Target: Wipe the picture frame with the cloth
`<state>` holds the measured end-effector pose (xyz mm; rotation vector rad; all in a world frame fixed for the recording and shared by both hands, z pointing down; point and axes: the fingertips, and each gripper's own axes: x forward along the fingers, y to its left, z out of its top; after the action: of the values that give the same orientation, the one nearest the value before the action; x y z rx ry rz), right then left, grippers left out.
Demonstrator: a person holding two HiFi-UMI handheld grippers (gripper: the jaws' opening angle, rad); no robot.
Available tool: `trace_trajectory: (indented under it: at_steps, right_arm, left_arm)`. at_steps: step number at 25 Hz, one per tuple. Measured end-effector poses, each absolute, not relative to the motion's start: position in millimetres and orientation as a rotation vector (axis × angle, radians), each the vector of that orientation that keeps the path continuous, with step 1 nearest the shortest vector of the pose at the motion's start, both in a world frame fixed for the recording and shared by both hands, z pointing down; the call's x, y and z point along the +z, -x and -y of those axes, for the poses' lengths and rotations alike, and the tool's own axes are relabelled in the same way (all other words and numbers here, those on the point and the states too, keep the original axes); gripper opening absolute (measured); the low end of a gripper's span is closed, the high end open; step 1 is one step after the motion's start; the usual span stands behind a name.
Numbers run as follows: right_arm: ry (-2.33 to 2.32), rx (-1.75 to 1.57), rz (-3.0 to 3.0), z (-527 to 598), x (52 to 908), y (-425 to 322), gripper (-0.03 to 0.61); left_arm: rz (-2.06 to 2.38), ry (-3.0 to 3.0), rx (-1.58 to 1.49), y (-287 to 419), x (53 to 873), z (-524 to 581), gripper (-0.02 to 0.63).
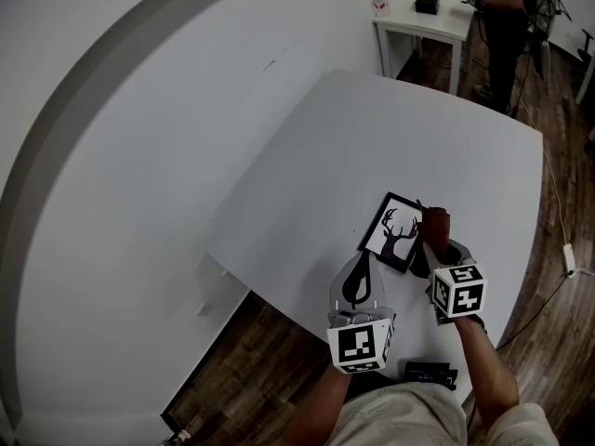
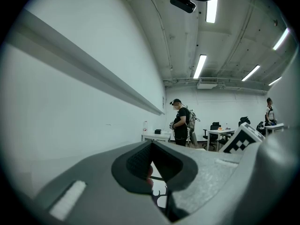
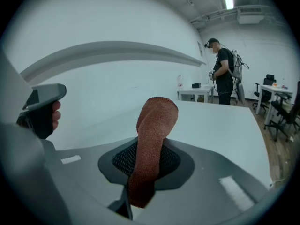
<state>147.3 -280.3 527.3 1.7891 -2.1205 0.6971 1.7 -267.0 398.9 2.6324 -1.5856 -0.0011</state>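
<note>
Two grey hand-held grippers are in use, each carrying one black-and-white marker cube. Our left gripper [image 1: 364,268] [image 2: 157,186] has its jaws pressed onto the near edge of the frame. Our right gripper [image 1: 435,247] [image 3: 140,193] pinches the cloth between its mesh-patterned pads.

One large white table [image 1: 372,147] [image 3: 220,121] fills most of what we see from the head view, with its near edge just ahead of us. One small white side table [image 1: 423,21] stands well beyond it. One person in black [image 1: 507,26] [image 3: 224,71] stands beside that; the left gripper view shows a second person far off at the right.

One black rectangular picture frame with a deer silhouette on white [image 1: 394,232] [image 2: 161,198] sits tilted over the table's near part. We cannot tell whether it touches the top. One rust-brown knitted cloth [image 1: 435,221] [image 3: 152,144] stands up from the right jaws, against the frame's right edge.
</note>
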Motion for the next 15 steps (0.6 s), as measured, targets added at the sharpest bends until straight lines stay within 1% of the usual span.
trace_trajectory:
  at_steps: [8, 15]
  right_arm:
    - [-1.980, 0.241, 2.244, 233.0, 436.0, -154.6, 0.104]
    - [-2.083, -0.114, 2.380, 185.9, 376.5, -146.1, 0.104]
  left_arm:
    - [1.595, -2.661, -0.052, -2.3, 372.9, 253.8, 0.000]
    - [1.600, -2.651, -0.075, 1.9, 371.4, 238.4, 0.000]
